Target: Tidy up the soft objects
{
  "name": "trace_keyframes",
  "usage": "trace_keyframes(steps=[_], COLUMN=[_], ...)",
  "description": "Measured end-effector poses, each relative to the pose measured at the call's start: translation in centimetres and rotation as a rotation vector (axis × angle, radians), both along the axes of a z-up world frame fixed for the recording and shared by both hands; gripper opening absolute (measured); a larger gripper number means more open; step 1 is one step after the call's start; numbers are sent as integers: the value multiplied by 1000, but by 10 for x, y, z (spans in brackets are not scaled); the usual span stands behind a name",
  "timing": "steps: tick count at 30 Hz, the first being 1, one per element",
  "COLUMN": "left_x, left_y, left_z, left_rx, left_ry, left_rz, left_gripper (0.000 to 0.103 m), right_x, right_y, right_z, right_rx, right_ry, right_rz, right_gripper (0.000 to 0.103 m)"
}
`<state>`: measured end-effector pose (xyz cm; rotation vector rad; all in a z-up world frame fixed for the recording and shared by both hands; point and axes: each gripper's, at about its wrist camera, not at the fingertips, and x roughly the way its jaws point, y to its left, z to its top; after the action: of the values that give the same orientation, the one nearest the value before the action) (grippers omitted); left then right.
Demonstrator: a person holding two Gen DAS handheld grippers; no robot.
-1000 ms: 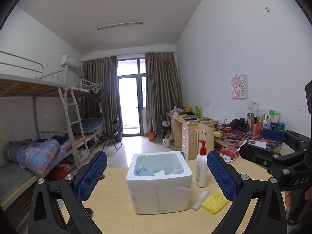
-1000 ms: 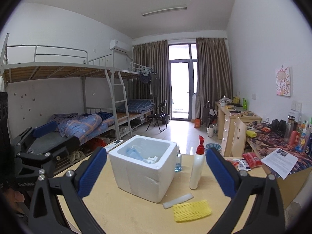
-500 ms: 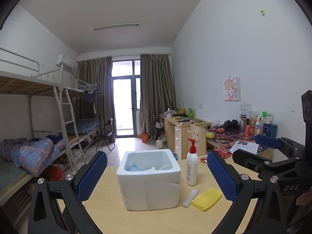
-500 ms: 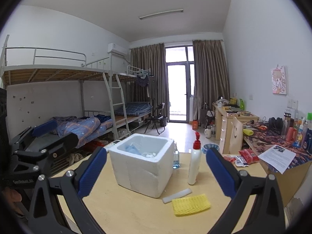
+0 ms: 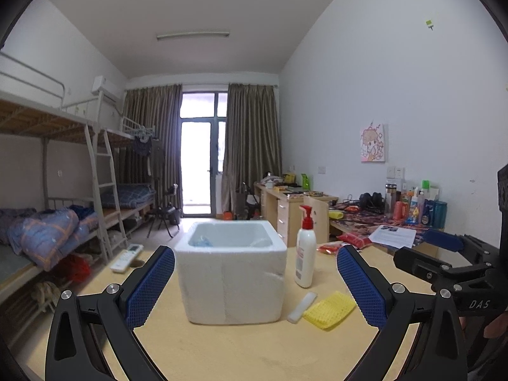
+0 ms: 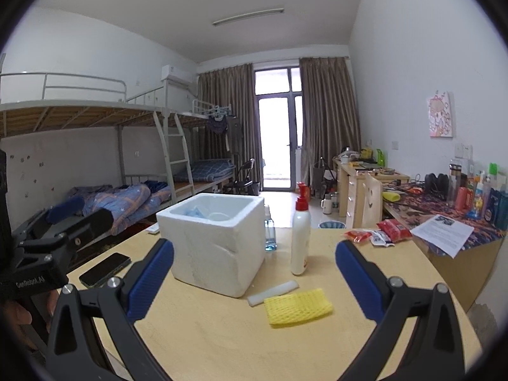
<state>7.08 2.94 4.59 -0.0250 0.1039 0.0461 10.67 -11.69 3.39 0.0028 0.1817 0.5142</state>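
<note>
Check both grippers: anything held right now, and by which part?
Nothing is held. Left gripper and right gripper are both open and empty; the yellow foam net lies untouched on the table.

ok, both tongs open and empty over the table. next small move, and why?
Probably lower the right tongs onto the yellow foam net. It lies flat on the table just in front of them, outside the white foam box that already holds soft items. The white foam strip lies against its far edge, so close on the near side to take the net alone.
</note>
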Motion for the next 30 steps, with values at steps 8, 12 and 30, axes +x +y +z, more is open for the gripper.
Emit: trace_keyframes(steps=[8,12,30], left_x=[6,9,38], left_y=[0,2,-14], left_z=[-24,-30,-32], left_rx=[-44,-42,-28], left_ry=[27,55,109], left_rz=[-3,9,-52], left_gripper=[102,102,102], right_x=[2,5,30], right_y=[0,2,-9], right_z=[-20,-23,-28], right_rx=[-46,-68,-53], right_ry=[24,35,105], right_rz=[-10,-32,-80], right_gripper=[103,103,103])
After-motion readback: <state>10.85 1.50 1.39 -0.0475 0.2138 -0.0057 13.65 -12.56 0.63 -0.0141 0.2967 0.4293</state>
